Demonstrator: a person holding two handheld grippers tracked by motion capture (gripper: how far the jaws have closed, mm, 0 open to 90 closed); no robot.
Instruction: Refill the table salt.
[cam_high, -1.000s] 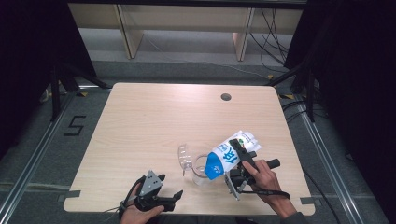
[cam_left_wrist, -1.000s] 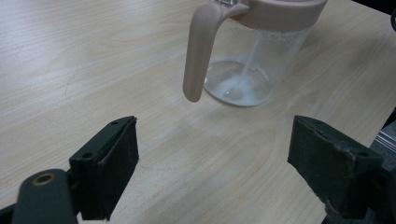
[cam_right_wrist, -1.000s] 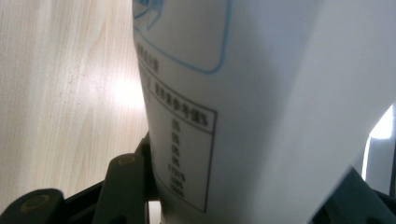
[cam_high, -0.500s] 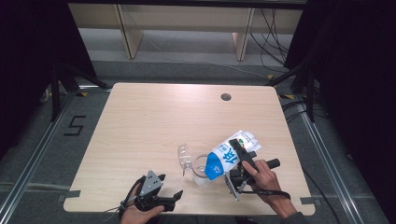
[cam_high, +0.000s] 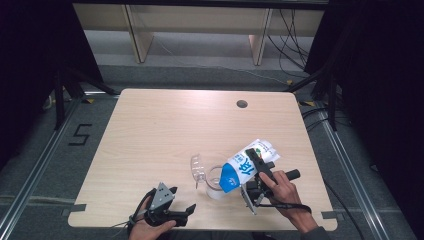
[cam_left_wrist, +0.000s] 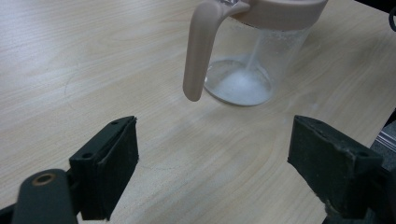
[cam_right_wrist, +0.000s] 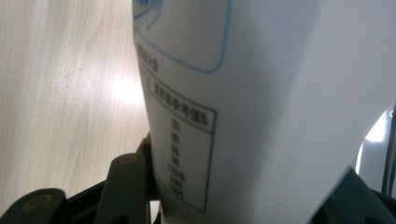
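While tilted over the pitcher (cam_high: 212, 181), carton (cam_high: 247, 166) between clamped right gripper (cam_high: 260, 172) jaws; left gripper (cam_high: 186, 212) agape, empty.

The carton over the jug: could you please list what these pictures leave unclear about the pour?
- Carton spout: high view, too small.
- Carton top and base: right gripper view, cut off by the frame's edges.
- Jug rim and lid: left gripper view, cut off by the top edge.

Matt pale wood table (cam_high: 165, 130); clear plastic jug (cam_left_wrist: 252, 56); smooth paper carton (cam_right_wrist: 243, 112).

A light wooden table (cam_high: 165, 130) with a round grommet hole (cam_high: 242, 104) stands before pale shelving (cam_high: 200, 25).
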